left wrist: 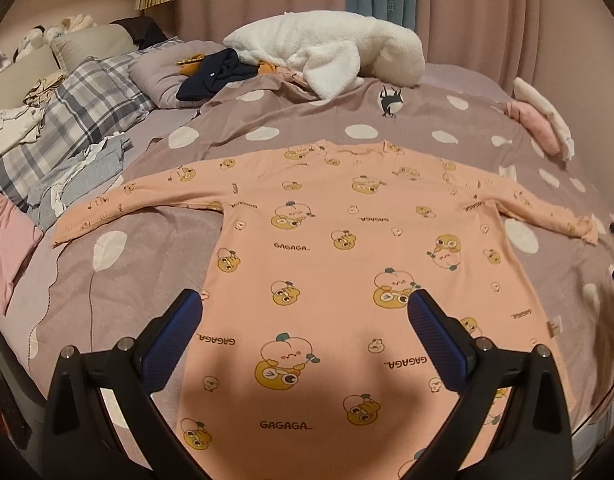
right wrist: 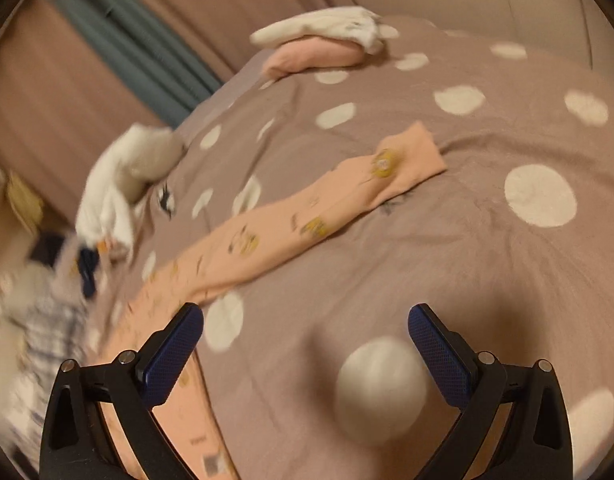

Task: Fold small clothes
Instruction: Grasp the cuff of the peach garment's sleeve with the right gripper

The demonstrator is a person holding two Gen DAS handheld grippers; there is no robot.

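A small peach long-sleeved shirt (left wrist: 327,264) with yellow cartoon prints lies flat on the dotted mauve duvet (left wrist: 155,256), both sleeves spread out. My left gripper (left wrist: 305,308) is open and empty, hovering above the shirt's lower body. My right gripper (right wrist: 306,320) is open and empty above the duvet (right wrist: 467,240), beside the shirt's right side. The shirt's right sleeve (right wrist: 319,216) stretches away ahead of it. The right wrist view is motion-blurred.
A white fluffy garment (left wrist: 331,50) and dark clothes (left wrist: 215,72) lie at the far end of the bed. Plaid bedding and loose clothes (left wrist: 67,128) sit at the left. A folded pink and white pile (left wrist: 543,120) lies at the right edge, also in the right wrist view (right wrist: 319,46).
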